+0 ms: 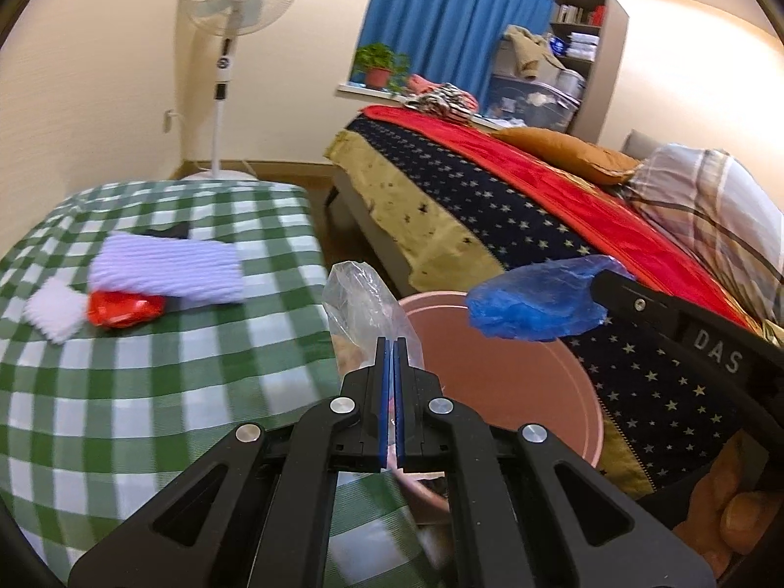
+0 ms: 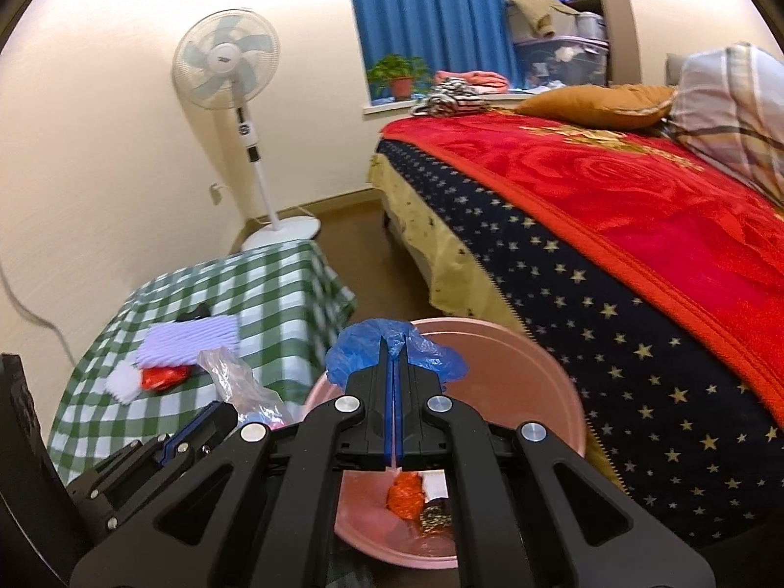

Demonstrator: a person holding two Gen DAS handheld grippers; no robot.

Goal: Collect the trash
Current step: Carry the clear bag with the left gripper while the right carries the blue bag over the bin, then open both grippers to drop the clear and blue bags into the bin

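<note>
My left gripper (image 1: 392, 343) is shut on a clear plastic bag (image 1: 362, 304) and holds it at the near left rim of the pink bin (image 1: 514, 382). My right gripper (image 2: 393, 343) is shut on a crumpled blue plastic bag (image 2: 362, 350), held over the bin (image 2: 539, 372); this bag also shows in the left wrist view (image 1: 534, 301). Inside the bin lie an orange wrapper (image 2: 404, 495) and other small scraps. A red wrapper (image 1: 122, 308) lies on the green checked table (image 1: 147, 392), partly under a lilac cloth (image 1: 171, 269).
A white cloth (image 1: 54, 308) and a dark object (image 1: 169, 231) lie on the table. A bed (image 1: 539, 206) with red and starry covers stands right of the bin. A standing fan (image 1: 225, 73) is by the far wall.
</note>
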